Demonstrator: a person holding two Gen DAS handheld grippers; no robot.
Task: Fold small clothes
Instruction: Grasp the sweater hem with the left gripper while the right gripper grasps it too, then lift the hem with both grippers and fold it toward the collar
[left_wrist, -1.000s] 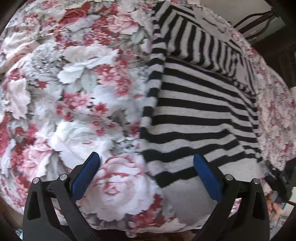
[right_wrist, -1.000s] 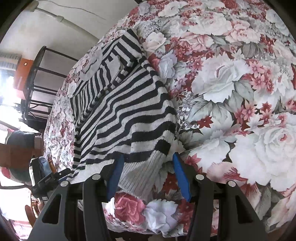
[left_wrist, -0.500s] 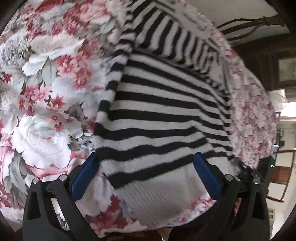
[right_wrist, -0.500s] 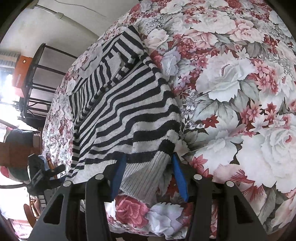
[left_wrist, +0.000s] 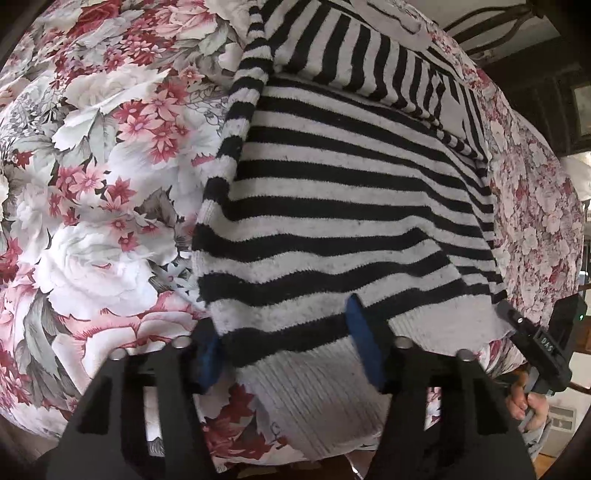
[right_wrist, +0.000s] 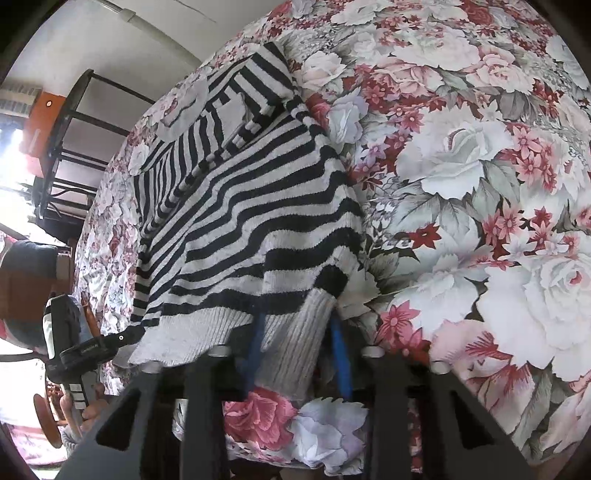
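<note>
Rose-printed bedding (left_wrist: 92, 229) carries the black-and-white striped knit sweater (left_wrist: 343, 206), lying frame-centre. Your left gripper (left_wrist: 288, 350) and right gripper (right_wrist: 299, 350) are both closing onto its ribbed grey hem, one near each corner, likely for an even fold.

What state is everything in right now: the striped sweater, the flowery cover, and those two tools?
Sweater: lying flat on the cover, sleeves folded across its top, hem bunched at both tools.
Cover: spread out under the sweater, slightly rumpled.
Left tool: jaws closing, ribbed hem between them.
Right tool: jaws closing, pads squeezing the hem corner.
</note>
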